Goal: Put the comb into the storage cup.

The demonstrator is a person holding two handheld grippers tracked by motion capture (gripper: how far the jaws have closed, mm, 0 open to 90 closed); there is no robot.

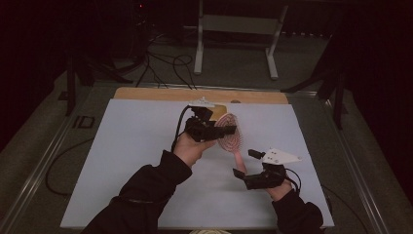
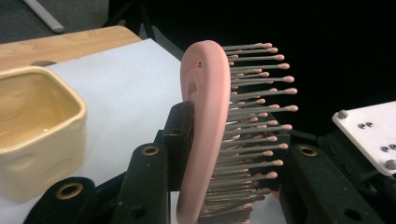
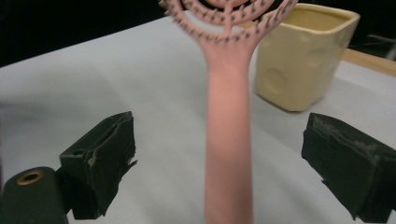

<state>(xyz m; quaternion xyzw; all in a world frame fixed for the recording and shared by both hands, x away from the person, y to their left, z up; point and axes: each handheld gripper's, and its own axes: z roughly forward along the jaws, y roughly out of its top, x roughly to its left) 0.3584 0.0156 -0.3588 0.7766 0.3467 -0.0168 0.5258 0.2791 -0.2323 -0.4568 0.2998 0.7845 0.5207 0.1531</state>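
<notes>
A pink hairbrush (image 1: 229, 134) with a round open head and metal bristles hangs above the white sheet. My left gripper (image 1: 225, 130) is shut on its head; in the left gripper view the hairbrush (image 2: 208, 126) stands on edge between the black jaws of the left gripper (image 2: 229, 154), bristles pointing right. Its handle (image 3: 229, 140) runs down between the pads of my right gripper (image 3: 233, 158), which stand wide on either side without touching it. In the high view the right gripper (image 1: 244, 163) is open around the handle's lower end. A cream ceramic cup (image 3: 299, 56) stands behind the brush.
The cream cup (image 2: 37, 130) sits on the white sheet (image 1: 136, 146) near its far edge, just behind the left gripper. A strip of wooden tabletop (image 1: 170, 93) runs beyond the sheet. The right gripper's grey plate (image 2: 369, 135) shows at the right of the left gripper view.
</notes>
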